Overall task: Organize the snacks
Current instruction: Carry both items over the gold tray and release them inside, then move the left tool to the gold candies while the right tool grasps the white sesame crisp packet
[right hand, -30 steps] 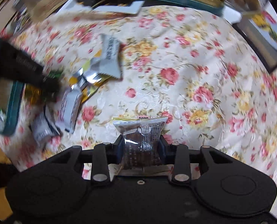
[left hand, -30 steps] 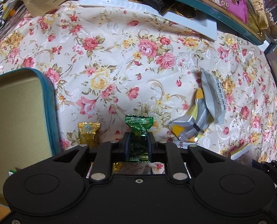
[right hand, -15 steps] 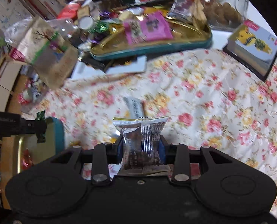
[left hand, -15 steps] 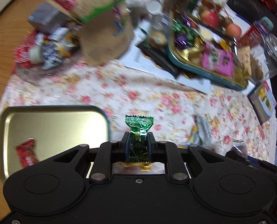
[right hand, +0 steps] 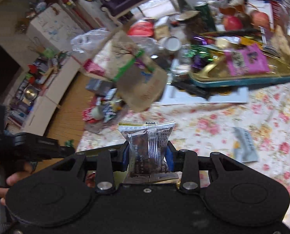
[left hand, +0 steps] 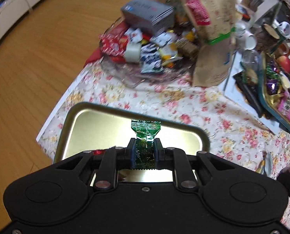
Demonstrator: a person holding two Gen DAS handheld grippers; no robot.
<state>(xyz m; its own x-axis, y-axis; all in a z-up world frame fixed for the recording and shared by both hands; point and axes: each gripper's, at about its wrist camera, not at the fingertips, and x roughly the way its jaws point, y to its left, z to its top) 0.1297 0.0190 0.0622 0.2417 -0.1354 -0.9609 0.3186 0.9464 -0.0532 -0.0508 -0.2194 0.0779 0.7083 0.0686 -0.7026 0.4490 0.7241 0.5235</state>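
A green foil-wrapped candy (left hand: 145, 142) sits clamped in the left tongs (left hand: 144, 152), above the gold rectangular tin tray (left hand: 98, 122) near the floral tabletop's (left hand: 193, 109) corner. The right tongs (right hand: 147, 154) pinch a clear-wrapped dark brown snack packet (right hand: 147, 146); a grey sachet (right hand: 244, 146) lies beyond.

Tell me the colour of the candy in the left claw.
Green foil with gold print, clearest in the left wrist view: candy.
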